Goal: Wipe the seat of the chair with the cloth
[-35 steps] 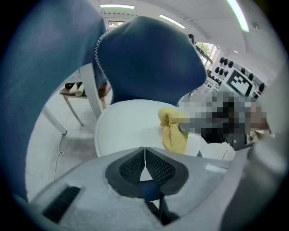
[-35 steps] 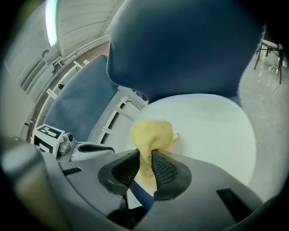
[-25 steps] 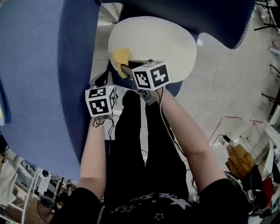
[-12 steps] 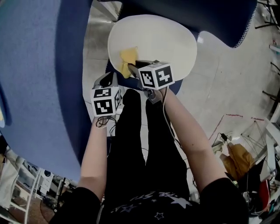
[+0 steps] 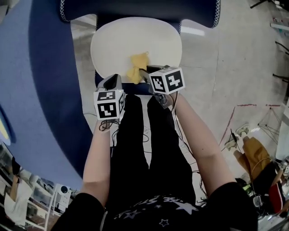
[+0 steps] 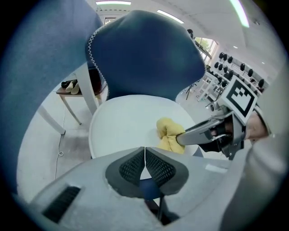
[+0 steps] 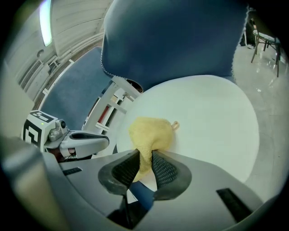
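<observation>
Head view shows right gripper [image 5: 144,72] clamping cloth [image 5: 137,64] on seat [image 5: 135,40], left gripper [image 5: 114,78] closed empty, backrest [image 5: 135,8] beyond.

Smooth white seat [image 5: 135,43], nubbly yellow cloth [image 5: 137,67]

Pale grey floor [image 5: 216,58], broad blue surface [image 5: 40,90] at left, ceiling strip lights [image 6: 108,3]

Bright ceiling strip lights [image 6: 112,3]; fisheye edges dark, seemingly blurred.
</observation>
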Action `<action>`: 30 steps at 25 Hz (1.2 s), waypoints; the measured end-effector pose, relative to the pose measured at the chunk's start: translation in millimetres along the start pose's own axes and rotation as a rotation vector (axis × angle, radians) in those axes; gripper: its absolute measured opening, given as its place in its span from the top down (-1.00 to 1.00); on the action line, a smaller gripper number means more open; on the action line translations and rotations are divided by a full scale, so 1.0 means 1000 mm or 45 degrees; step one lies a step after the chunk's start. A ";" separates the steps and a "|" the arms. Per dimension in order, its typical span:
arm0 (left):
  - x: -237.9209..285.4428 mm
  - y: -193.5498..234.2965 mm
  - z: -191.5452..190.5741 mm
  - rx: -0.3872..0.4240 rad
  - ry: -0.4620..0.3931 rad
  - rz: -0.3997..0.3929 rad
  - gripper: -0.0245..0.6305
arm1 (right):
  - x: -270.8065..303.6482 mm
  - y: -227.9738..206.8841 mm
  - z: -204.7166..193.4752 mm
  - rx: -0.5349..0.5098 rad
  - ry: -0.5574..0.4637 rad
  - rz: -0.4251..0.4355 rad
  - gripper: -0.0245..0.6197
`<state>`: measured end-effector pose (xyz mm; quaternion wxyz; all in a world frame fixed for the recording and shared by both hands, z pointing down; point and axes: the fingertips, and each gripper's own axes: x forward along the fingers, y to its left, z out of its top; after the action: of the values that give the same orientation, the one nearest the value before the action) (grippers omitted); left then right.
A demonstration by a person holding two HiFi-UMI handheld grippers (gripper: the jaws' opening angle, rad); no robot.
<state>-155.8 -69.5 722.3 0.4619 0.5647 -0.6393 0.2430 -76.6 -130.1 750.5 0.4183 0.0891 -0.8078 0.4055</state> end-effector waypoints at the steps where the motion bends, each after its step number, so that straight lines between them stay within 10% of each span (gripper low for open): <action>1: 0.002 -0.006 0.002 0.013 0.002 -0.006 0.86 | -0.007 -0.008 -0.003 0.008 -0.005 -0.014 0.66; 18: 0.002 -0.117 0.010 0.185 0.045 -0.088 0.86 | -0.114 -0.092 -0.037 0.116 -0.107 -0.140 0.67; 30: -0.089 -0.156 0.075 0.247 -0.086 -0.087 0.86 | -0.195 -0.045 0.003 0.079 -0.179 -0.152 0.67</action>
<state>-37.2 -125.8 578.5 0.3913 0.6361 -0.6082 0.2689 66.8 -199.6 629.9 0.3809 0.1782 -0.8156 0.3974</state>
